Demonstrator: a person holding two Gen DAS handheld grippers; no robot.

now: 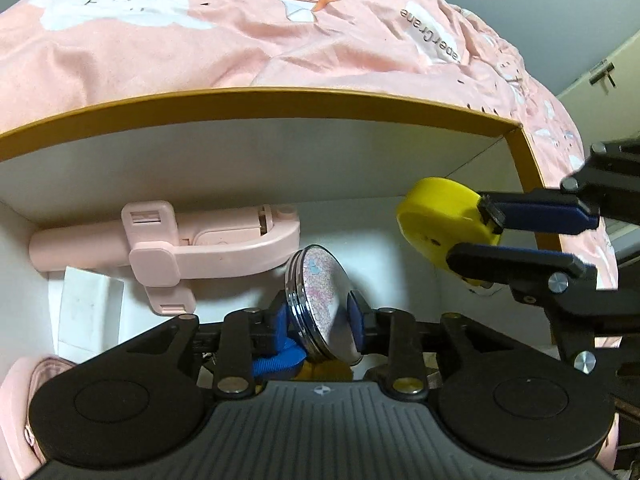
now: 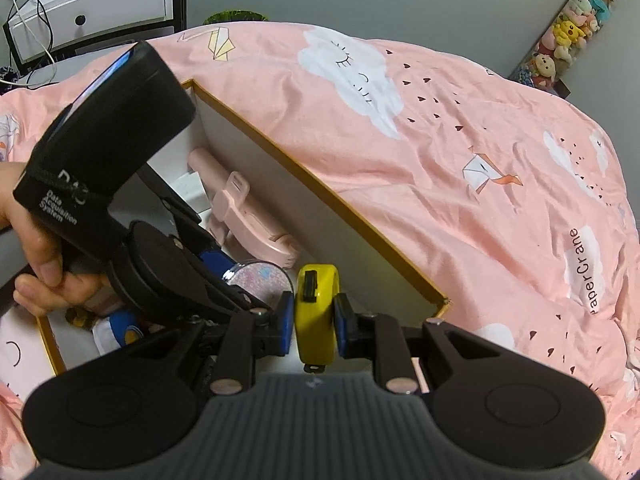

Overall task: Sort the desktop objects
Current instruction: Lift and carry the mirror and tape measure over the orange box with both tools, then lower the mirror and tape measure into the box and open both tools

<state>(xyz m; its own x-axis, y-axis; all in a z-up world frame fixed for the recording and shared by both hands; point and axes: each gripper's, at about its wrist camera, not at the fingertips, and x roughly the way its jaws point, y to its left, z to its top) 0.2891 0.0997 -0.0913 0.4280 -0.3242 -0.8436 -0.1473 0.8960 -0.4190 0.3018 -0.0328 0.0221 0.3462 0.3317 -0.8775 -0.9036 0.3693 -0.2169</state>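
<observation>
Left claw [image 1: 320,316] parted, round compact mirror [image 1: 320,300] loose between pads, over box [image 1: 280,100] | right claw [image 2: 312,320] clamping yellow tape measure [image 2: 316,320] | mirror: light, slick, fragile; flat faces best.

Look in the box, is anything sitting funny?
Yes. The round silver compact mirror stands tilted on its edge between the left hand-held gripper pads instead of lying flat in the orange-rimmed white box.
</observation>
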